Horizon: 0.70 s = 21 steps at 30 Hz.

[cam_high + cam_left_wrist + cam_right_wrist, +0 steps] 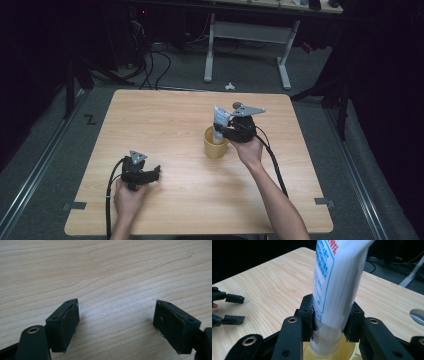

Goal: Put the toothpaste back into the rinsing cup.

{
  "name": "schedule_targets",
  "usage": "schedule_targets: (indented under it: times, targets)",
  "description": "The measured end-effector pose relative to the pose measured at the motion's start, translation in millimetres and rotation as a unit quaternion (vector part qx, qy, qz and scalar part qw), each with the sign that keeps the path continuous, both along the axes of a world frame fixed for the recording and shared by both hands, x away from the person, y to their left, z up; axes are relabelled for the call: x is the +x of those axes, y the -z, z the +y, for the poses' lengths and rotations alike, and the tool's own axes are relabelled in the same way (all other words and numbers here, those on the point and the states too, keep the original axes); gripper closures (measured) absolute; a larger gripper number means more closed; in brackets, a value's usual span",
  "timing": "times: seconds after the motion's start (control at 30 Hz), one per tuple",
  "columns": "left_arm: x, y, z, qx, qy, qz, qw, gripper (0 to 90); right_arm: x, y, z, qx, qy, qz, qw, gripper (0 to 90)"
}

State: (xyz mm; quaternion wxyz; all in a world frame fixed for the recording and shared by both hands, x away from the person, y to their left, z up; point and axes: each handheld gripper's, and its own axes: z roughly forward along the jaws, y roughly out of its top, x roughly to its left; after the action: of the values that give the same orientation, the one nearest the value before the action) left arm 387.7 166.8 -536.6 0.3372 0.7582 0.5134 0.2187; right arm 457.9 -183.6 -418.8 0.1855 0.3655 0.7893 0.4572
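Right gripper [332, 320] jaws clamp white printed plastic tube [337, 285], long axis upright, lower end inside yellow cup [215, 143] directly below jaws. Left gripper [116, 325] jaws wide, empty, over light wooden tabletop [105, 272].

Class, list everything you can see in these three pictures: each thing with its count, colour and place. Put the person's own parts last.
Table: one, light wood, centre of the room.
Cup: one, yellow, right of the table's middle.
Tube: one, white with blue and red print, upright, lower end in the cup.
Desk frame: one, white legs, on the floor beyond the table.
Left tongs: black, open over bare wood.
Right tongs: black, shut on the tube.
Forearms: two, from the near edge.
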Motion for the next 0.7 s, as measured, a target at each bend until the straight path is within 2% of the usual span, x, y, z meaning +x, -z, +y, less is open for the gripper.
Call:
schedule_targets:
  times: [0.43,0.7]
  targets:
    - [-0.1,-0.1,0.1,0.000,0.001,0.001,1.0000,21.2,2.2,12.3,5.5,-0.011,0.006,0.010,0.9999,65.7]
    - [-0.1,-0.1,0.1,0.000,0.001,0.001,1.0000,21.2,2.3,14.8,8.1,-0.017,0.003,0.011,0.9998,65.6]
